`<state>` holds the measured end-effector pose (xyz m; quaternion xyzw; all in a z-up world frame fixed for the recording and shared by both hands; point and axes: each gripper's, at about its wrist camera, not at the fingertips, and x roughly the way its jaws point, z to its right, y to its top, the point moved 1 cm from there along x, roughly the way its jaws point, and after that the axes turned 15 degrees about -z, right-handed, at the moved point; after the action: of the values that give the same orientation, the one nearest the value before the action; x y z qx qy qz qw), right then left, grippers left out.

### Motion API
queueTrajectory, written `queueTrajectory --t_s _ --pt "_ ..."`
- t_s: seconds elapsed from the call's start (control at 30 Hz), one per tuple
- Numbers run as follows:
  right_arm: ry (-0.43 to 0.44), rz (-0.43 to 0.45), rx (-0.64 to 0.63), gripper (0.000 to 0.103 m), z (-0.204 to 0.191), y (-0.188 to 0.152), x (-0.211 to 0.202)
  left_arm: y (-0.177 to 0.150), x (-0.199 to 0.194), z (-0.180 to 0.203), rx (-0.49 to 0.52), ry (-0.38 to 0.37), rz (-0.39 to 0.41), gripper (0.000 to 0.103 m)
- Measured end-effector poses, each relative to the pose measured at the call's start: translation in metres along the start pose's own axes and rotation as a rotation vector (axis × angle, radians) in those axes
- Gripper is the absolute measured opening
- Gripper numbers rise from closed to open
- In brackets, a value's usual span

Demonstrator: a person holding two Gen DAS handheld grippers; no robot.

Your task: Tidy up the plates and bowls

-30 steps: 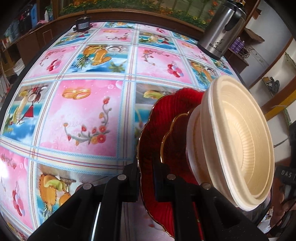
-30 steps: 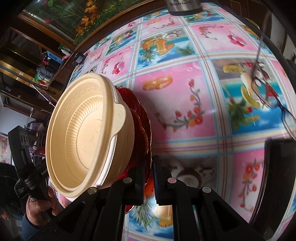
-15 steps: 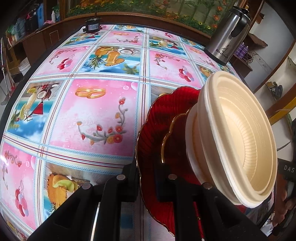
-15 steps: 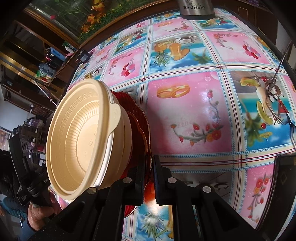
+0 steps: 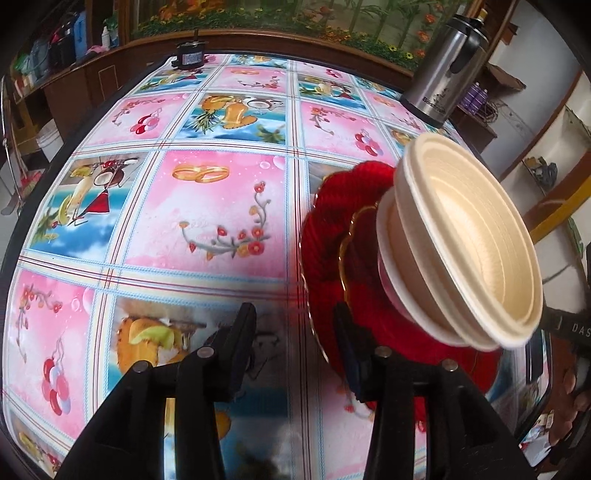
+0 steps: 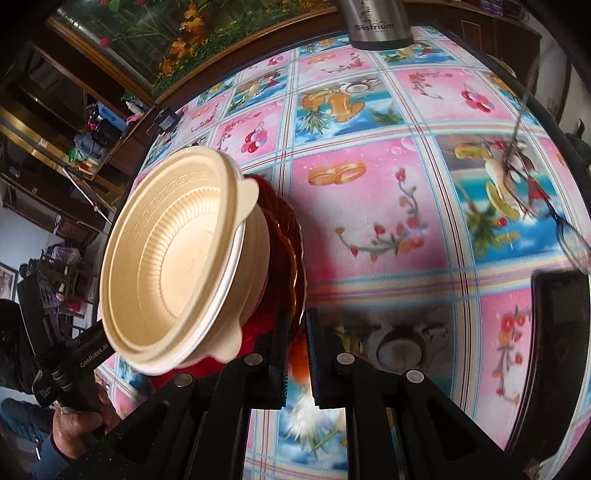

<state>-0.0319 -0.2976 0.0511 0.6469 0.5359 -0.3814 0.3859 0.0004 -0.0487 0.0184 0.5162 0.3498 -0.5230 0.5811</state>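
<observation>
A stack of red gold-rimmed plates [image 5: 332, 229] [image 6: 284, 236] carries several nested cream bowls [image 5: 472, 236] [image 6: 173, 258] and rests on the picture-tile tablecloth [image 5: 207, 206]. My left gripper [image 5: 295, 332] straddles the near rim of the bottom plate. Its jaws are opening, and the rim stands free between the fingers [image 5: 243, 332] without touching the pads. From the opposite side my right gripper [image 6: 297, 347] pinches the plate rim, its jaws only just starting to part. A hand [image 6: 77, 421] holds the left gripper's handle.
A steel thermos [image 5: 447, 66] [image 6: 376, 18] stands at the table's far edge. A small black device [image 5: 188, 55] sits at the far left corner. Spectacles [image 6: 535, 192] and a flat black object [image 6: 557, 350] lie to the right of the stack.
The left jaws, clamped on the red plate rim before, have spread apart. Both views have drawn back slightly. The stack has kept its place; the right grip looks the same.
</observation>
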Motion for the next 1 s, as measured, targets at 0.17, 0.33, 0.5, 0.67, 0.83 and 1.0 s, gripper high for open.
queueTrajectory --t_s 0.17,0.33,0.5,0.67,0.83,1.0 --pt "-0.002 0.025 0.020 0.017 -0.002 -0.017 -0.005 -0.012 -0.006 0.004 0.036 0.005 0.008 0.048" --pt "-0.004 0.039 0.034 0.024 -0.002 -0.035 -0.010 -0.025 -0.013 0.012 0.074 0.016 0.018 0.054" --pt "0.004 0.019 0.054 0.024 0.003 -0.053 -0.007 -0.042 -0.021 0.020 0.095 0.009 0.030 0.062" --pt "-0.020 0.015 0.028 0.024 -0.003 -0.082 -0.005 -0.074 -0.038 0.038 0.136 0.016 0.078 0.075" --pt "-0.090 0.128 -0.121 0.024 -0.036 -0.098 -0.033 -0.097 -0.089 0.068 0.232 0.118 0.289 0.100" --pt "-0.152 0.388 -0.276 0.073 -0.069 -0.116 -0.082 -0.110 -0.126 0.083 0.272 0.202 0.450 0.103"
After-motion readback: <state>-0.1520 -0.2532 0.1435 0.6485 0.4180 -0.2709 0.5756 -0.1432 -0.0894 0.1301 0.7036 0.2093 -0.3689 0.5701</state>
